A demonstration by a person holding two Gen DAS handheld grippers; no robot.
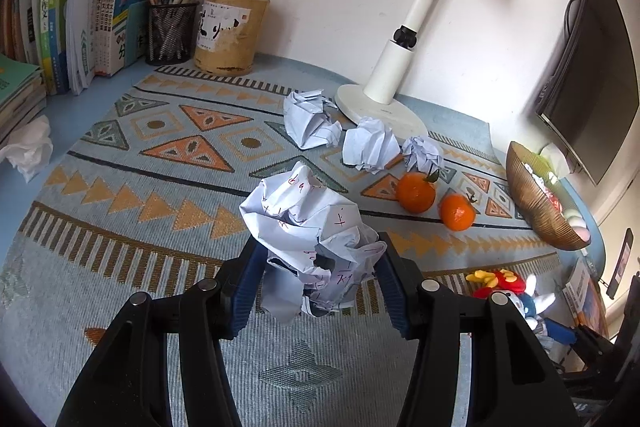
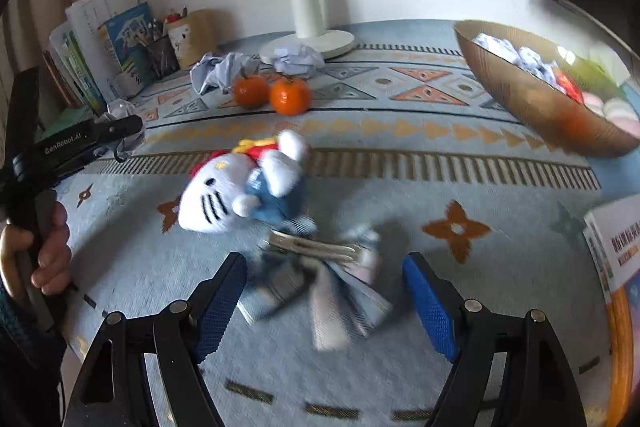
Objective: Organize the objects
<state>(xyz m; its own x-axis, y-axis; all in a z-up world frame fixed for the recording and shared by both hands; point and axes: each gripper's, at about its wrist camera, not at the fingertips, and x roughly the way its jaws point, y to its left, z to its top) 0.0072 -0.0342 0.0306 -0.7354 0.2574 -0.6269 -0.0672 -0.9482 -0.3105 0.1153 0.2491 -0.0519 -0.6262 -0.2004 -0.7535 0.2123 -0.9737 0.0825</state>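
Observation:
My left gripper (image 1: 316, 267) is shut on a crumpled paper ball with scribbles (image 1: 308, 223) and holds it above the patterned mat (image 1: 120, 187). Three more paper balls (image 1: 310, 119) lie by the lamp base, with two oranges (image 1: 416, 191) in front of them. My right gripper (image 2: 324, 291) is open, low over a clipped bundle of banknotes (image 2: 320, 279) lying between its fingers. A Hello Kitty plush (image 2: 244, 187) lies just beyond the notes. The left gripper's body (image 2: 72, 143) shows at the left in the right wrist view.
A brown bowl (image 2: 520, 95) with paper balls and other items sits at the right. A white lamp (image 1: 384, 99) stands at the back. Books (image 1: 80, 7), two pen holders (image 1: 172, 31), a tissue (image 1: 28, 147) and a boxed item (image 2: 612, 247) border the mat.

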